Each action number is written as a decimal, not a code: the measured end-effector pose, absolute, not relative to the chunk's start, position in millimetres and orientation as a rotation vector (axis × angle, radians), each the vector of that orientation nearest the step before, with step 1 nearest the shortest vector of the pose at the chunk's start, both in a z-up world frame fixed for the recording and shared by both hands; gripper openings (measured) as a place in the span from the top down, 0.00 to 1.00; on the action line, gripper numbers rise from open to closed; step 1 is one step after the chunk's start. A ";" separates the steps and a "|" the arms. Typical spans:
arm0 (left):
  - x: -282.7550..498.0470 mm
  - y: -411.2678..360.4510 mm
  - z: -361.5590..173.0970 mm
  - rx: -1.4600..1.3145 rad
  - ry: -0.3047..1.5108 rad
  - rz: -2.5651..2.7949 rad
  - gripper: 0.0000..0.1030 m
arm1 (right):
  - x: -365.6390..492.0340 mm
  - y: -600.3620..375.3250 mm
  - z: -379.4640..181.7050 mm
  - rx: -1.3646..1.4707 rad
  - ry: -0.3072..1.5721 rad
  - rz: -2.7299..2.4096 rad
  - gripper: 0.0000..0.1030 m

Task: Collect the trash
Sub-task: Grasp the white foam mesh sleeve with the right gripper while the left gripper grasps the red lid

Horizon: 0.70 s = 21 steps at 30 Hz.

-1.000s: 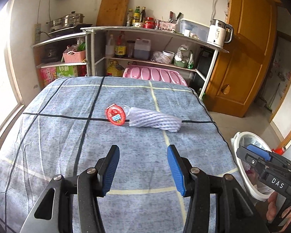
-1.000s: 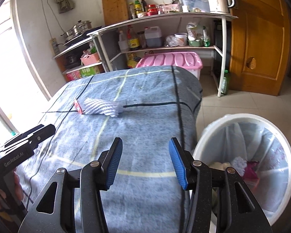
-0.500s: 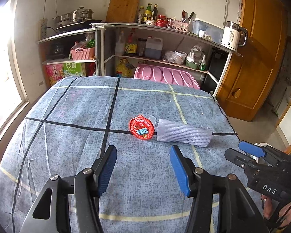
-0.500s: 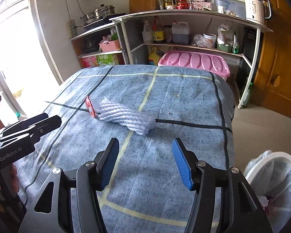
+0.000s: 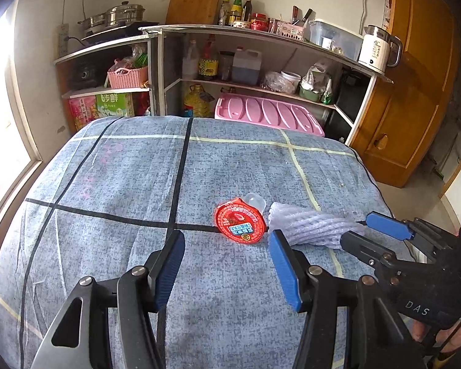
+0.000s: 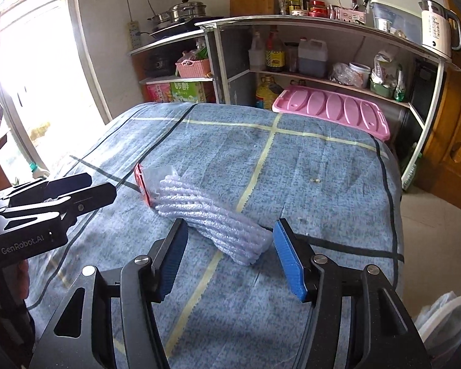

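Left wrist view first: we see our left gripper hovering over the blue checked tablecloth, blue pads spread apart with nothing between them. Just ahead of it lies the red-lidded jelly cup, tipped on its side with the foil lid facing us and the clear cup body poking out behind. Touching its right edge is the white foam net sleeve, stretched out across the cloth toward the table's right side. Our right gripper comes in from the right edge, its blue-tipped finger over the far end of that sleeve.

Over to the right wrist view, and our right gripper is released too, jaws apart and angled down. The near end of the foam sleeve sits in the gap between the pads, but neither pad presses on it. The sleeve runs away up and left, and the red lid shows edge-on at its far end. At the bottom right corner we catch the rim of the white trash bin with its plastic liner, on the floor beside the table. Behind the table stand the kitchen shelves, with a pink plastic crate lid below them.
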<state>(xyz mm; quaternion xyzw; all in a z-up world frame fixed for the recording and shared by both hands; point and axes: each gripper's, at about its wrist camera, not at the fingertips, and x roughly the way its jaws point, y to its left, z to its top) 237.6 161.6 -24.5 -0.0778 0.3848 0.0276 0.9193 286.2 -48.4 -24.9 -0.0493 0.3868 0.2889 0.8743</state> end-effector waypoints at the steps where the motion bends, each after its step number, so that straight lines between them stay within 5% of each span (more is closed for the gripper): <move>1: 239.9 162.3 -24.7 -0.160 0.790 0.057 0.45 | 288.8 -47.1 -24.9 -0.103 0.804 0.606 0.43; 18: 271.4 163.5 -42.0 -0.136 0.823 0.042 0.45 | 307.7 -41.0 -49.9 -0.068 0.902 0.659 0.41; 21: 275.7 162.1 -45.9 -0.139 0.829 0.036 0.45 | 308.5 -45.0 -50.7 -0.044 0.912 0.653 0.51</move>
